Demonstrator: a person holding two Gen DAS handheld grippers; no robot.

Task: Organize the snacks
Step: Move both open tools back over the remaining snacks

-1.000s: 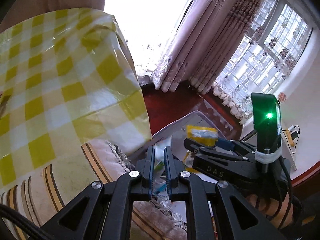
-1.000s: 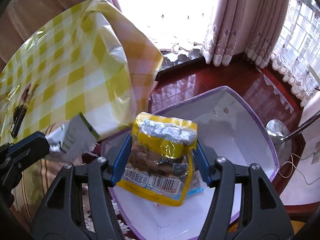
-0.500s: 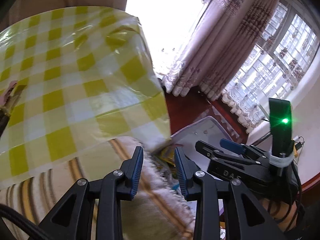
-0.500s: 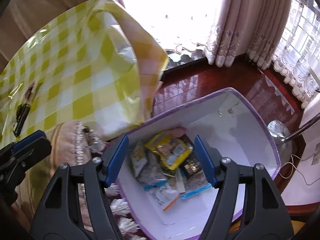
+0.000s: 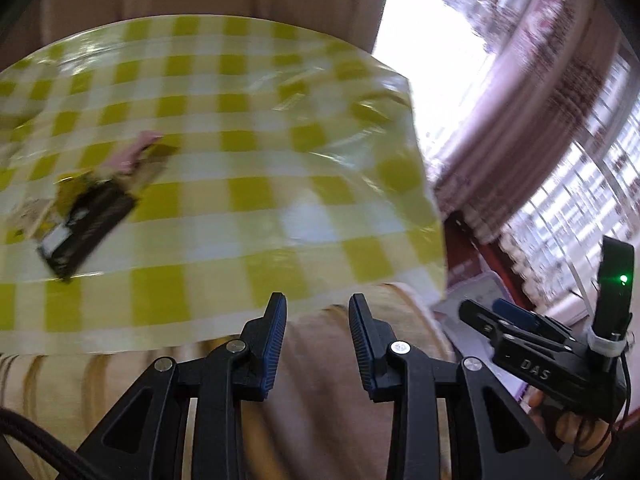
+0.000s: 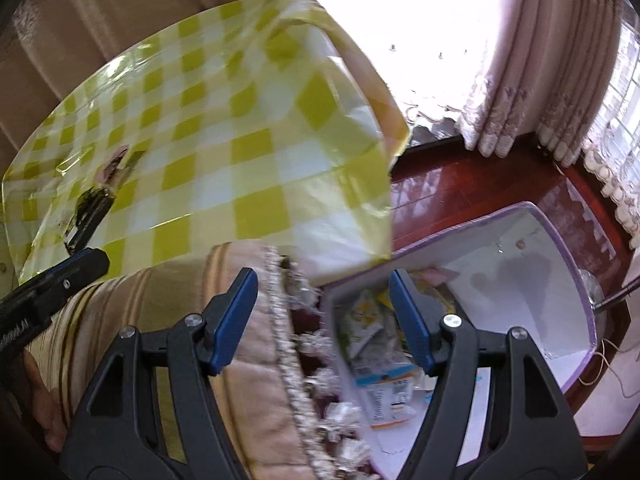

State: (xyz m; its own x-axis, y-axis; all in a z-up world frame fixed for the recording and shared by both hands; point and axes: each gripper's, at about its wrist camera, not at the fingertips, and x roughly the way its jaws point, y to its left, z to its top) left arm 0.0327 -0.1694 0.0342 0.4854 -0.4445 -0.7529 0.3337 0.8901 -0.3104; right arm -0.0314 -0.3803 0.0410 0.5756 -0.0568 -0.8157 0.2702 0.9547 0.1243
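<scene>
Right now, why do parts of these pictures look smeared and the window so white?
Left wrist view: the checked tablecloth and the snack packets on it are streaked by motion blur, while the left gripper stays sharp. Right wrist view: the window is blown out to white by daylight, the fisheye bends the curtains, and the box edges smear slightly.

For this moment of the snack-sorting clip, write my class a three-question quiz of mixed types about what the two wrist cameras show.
1. True or false: the right claw is holding a snack packet.
2. Where do the sorted snack packets lie?
A. on the checked tablecloth
B. in the white box with the purple rim
C. on the red floor
3. Fill in: the dark packet not yet collected lies on the yellow checked ______.

Key: 1 false, both the right and the left claw are open and empty; 2 B; 3 tablecloth.
</scene>
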